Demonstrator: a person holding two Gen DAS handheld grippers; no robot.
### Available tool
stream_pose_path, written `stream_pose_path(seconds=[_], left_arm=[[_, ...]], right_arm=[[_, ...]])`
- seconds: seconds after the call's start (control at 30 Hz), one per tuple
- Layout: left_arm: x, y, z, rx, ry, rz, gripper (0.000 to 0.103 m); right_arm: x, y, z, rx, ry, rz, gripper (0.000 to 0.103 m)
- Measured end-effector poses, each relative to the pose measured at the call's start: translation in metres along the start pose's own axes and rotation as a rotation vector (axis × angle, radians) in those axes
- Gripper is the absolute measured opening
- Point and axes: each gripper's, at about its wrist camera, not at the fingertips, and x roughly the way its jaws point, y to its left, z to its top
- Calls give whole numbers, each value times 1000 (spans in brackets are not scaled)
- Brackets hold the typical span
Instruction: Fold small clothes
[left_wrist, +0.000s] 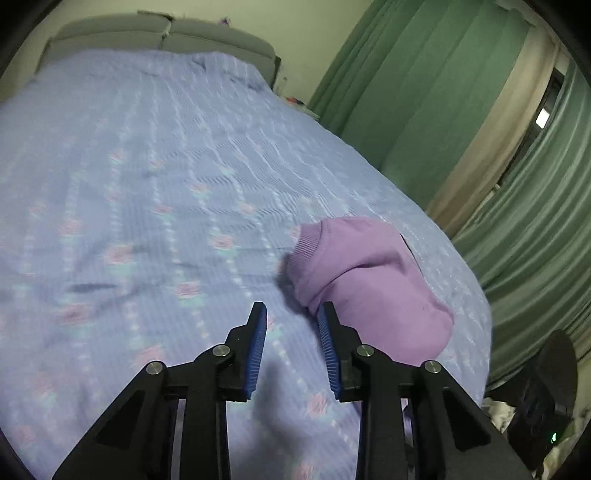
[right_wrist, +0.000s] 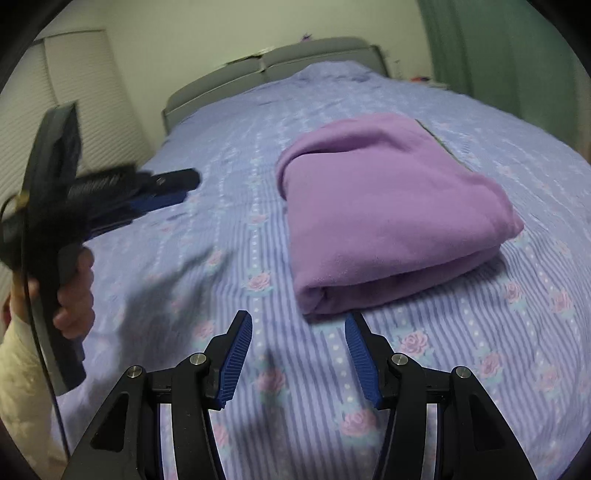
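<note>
Lying folded on the bedspread: one purple garment. Two grippers, left gripper and right gripper, both spread wide, holding nothing. Left gripper blurred in right view; left view hides the garment's near edge behind one finger.

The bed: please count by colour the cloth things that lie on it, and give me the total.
Purple: 1, the folded purple fleece garment.
Lilac-blue: 1, the lilac-blue striped bedspread with pink roses, under the garment.
Total: 2.
</note>
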Motion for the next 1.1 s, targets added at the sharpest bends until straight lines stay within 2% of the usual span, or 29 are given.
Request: stream_pose_path(seconds=[0.13, 0.27, 0.4, 0.57, 0.63, 0.77, 0.8, 0.87, 0.9, 1.0, 1.1], left_arm=[[33, -6, -5, 88, 19, -16, 26], [52, -18, -6, 242, 26, -1, 24], [61, -18, -7, 301, 23, 12, 24], [72, -15, -6, 301, 27, 17, 24], [75, -15, -5, 292, 29, 13, 23], [81, -24, -2, 325, 22, 31, 22], [82, -26, -1, 332, 19, 38, 21], [85, -29, 0, 336, 25, 41, 12], [84, -30, 0, 337, 23, 55, 11], [78, -33, 6, 365, -35, 145, 8], [82, -19, 23, 282, 4, 84, 8]], right_arm=[[4, -1, -1, 50, -22, -18, 53], [9, -4, -4, 68, -22, -27, 53], [16, -6, -3, 103, -17, -32, 52], [23, -4, 2, 122, -31, -32, 51], [28, -5, 4, 135, -29, -35, 48], [35, -5, 8, 174, -33, -50, 47], [37, -5, 9, 184, -39, -54, 42], [40, -6, 8, 188, -36, -74, 33], [40, -9, 7, 196, -35, -56, 29], [39, -14, 7, 176, -26, -37, 23], [39, -20, 4, 190, -3, -12, 22]])
